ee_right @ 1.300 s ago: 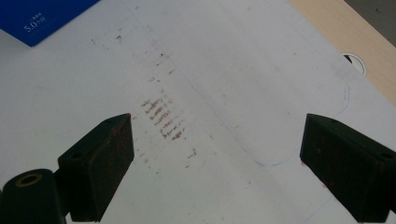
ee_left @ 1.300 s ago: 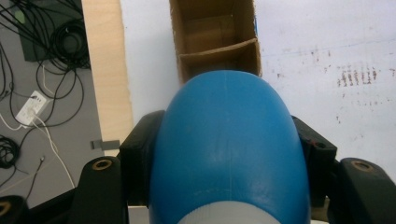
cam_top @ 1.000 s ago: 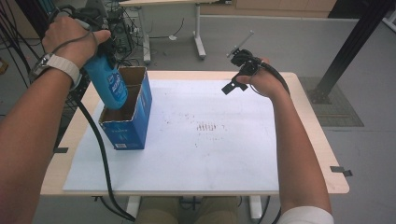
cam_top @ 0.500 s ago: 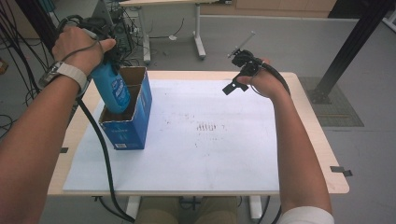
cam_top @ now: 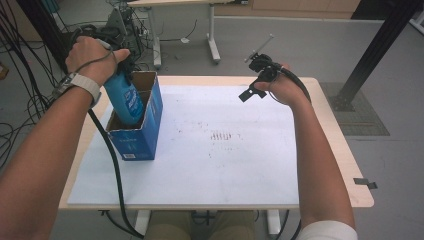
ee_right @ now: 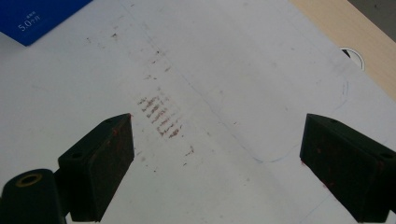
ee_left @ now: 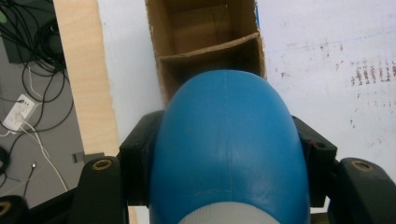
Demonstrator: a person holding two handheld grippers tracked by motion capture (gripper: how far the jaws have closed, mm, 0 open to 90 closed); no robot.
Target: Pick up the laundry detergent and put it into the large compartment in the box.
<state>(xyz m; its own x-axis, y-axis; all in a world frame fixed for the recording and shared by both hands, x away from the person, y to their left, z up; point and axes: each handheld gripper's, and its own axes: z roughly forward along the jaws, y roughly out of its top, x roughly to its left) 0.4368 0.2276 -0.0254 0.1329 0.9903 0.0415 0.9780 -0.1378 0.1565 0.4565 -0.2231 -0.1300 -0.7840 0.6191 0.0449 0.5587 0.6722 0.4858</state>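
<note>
Our left gripper (ee_left: 224, 186) pinches the blue bottle (cam_top: 125, 100), now sunk lower into the divided cardboard box (cam_top: 145, 135) at the table's left (release should follow); our right gripper (ee_right: 215, 163) hovers idle, jaws spread.

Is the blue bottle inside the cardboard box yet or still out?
Partly in: the blue bottle, clamped in the left gripper, has its lower end inside the cardboard box, tilted.

Pale wooden table (cam_top: 334, 145) under a white sheet (cam_top: 250, 165) with faint reddish smudges (cam_top: 223, 135). Grey floor (cam_top: 320, 45) beyond, with tangled black cables (cam_top: 20, 100) at left, white metal desk legs (cam_top: 214, 40) behind, black slanted post (cam_top: 376, 50) at right.
</note>
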